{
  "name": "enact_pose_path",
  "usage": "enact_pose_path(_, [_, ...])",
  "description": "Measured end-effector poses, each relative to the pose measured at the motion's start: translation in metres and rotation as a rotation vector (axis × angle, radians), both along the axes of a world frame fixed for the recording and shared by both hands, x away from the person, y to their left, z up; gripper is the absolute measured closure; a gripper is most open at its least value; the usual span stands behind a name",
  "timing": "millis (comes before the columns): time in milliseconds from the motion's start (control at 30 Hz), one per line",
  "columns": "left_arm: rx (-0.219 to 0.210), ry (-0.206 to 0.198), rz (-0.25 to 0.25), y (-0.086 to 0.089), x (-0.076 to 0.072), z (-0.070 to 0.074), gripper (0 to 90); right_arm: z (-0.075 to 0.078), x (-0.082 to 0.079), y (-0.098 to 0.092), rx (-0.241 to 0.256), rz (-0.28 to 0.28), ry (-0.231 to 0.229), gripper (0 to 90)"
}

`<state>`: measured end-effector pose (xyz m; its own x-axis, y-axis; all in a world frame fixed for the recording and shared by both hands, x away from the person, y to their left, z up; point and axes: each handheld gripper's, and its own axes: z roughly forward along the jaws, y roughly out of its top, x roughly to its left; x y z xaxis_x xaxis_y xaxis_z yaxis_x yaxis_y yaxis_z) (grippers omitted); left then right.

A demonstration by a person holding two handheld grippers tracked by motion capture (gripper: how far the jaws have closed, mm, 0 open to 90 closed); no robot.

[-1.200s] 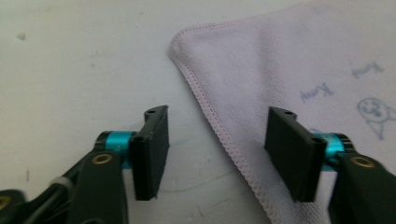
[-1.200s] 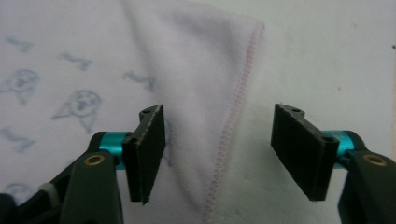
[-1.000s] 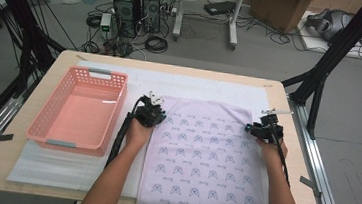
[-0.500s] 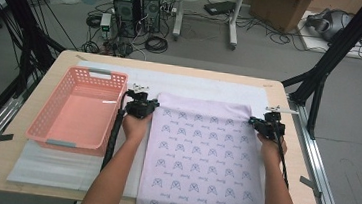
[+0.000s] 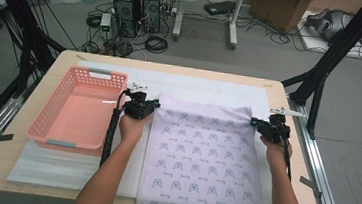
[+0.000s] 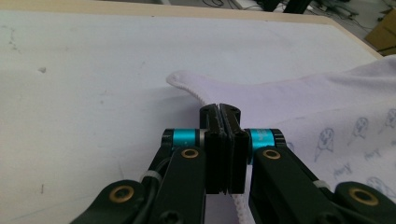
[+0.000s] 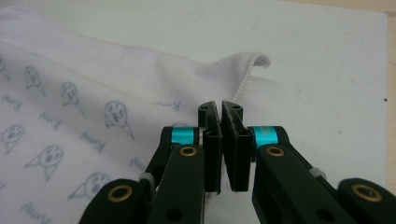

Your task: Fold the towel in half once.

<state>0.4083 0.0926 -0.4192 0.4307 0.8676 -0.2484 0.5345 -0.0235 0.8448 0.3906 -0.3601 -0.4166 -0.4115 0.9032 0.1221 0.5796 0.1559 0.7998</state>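
Observation:
A white cloth (image 5: 204, 154) printed with small grey figures lies flat on the table, its near end hanging over the front edge. My left gripper (image 5: 154, 103) is at its far left corner. In the left gripper view the jaws (image 6: 219, 109) are shut on the hem of the cloth (image 6: 327, 93), just behind the corner tip. My right gripper (image 5: 256, 123) is at the far right corner. In the right gripper view its jaws (image 7: 219, 107) pinch the edge of the cloth (image 7: 93, 93) below the upturned corner.
An empty pink basket (image 5: 94, 72) stands at the table's left, close beside my left hand. A white mat (image 5: 205, 89) covers the wooden table (image 5: 172, 67) under the cloth. Computers, cables and boxes sit on the floor beyond.
My left gripper has drawn its corner leftward toward the basket, and the right one has shifted slightly. The cloth's far edge now lies wider and straighter.

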Motion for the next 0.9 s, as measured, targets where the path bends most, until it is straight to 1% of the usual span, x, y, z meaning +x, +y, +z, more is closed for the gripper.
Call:
enact_pose_path(33, [0.005, 0.001, -0.007, 0.001, -0.002, 0.002, 88.4, 0.001, -0.003, -0.001, 0.003, 0.004, 0.0, 86.7])
enact_pose_path(100, [-0.007, -0.003, -0.019, 0.002, -0.008, 0.005, 88.4, 0.002, -0.01, -0.004, 0.016, 0.017, -0.007, 86.7])
enact_pose_path(167, [-0.023, -0.004, -0.039, 0.003, -0.015, 0.007, 88.4, 0.003, -0.018, -0.007, 0.026, 0.027, -0.015, 86.6])
enact_pose_path(200, [-0.04, -0.004, -0.049, 0.003, -0.019, 0.007, 88.3, 0.003, -0.023, -0.008, 0.03, 0.032, -0.019, 86.5])
enact_pose_path(233, [-0.046, 0.002, -0.057, 0.003, -0.023, 0.008, 88.3, 0.004, -0.028, -0.009, 0.036, 0.04, -0.015, 86.5])
enact_pose_path(267, [-0.023, 0.005, -0.076, 0.001, -0.027, 0.009, 88.3, 0.004, -0.033, -0.01, 0.047, 0.044, -0.023, 86.5])
enact_pose_path(300, [-0.004, -0.011, -0.088, 0.0, -0.032, 0.01, 88.3, 0.004, -0.038, -0.011, 0.055, 0.05, -0.028, 86.5])
enact_pose_path(333, [-0.006, -0.024, -0.096, -0.001, -0.037, 0.011, 88.3, 0.004, -0.044, -0.012, 0.062, 0.057, -0.036, 86.5])
enact_pose_path(367, [-0.005, -0.025, -0.107, -0.002, -0.042, 0.012, 88.3, 0.004, -0.049, -0.012, 0.059, 0.068, -0.043, 86.5])
enact_pose_path(433, [0.013, -0.032, -0.127, -0.004, -0.051, 0.012, 88.3, 0.002, -0.058, -0.013, 0.047, 0.08, -0.045, 86.5])
enact_pose_path(500, [0.019, -0.035, -0.142, -0.005, -0.06, 0.011, 88.4, -0.001, -0.066, -0.014, 0.044, 0.084, -0.036, 86.5])
enact_pose_path(667, [0.015, -0.037, -0.157, -0.003, -0.078, 0.008, 88.3, -0.006, -0.083, -0.016, 0.041, 0.09, -0.029, 86.5])
enact_pose_path(700, [0.01, -0.038, -0.154, -0.002, -0.082, 0.007, 88.3, -0.006, -0.086, -0.016, 0.037, 0.091, -0.029, 86.5])
enact_pose_path(767, [0.018, -0.035, -0.156, 0.001, -0.087, 0.005, 88.3, -0.006, -0.091, -0.016, 0.024, 0.099, -0.032, 86.4])
enact_pose_path(800, [0.009, -0.038, -0.15, 0.002, -0.09, 0.004, 88.3, -0.006, -0.094, -0.016, 0.022, 0.1, -0.032, 86.4])
enact_pose_path(900, [-0.001, -0.035, -0.147, 0.008, -0.101, 0.0, 88.3, -0.004, -0.1, -0.015, 0.02, 0.105, -0.034, 86.4])
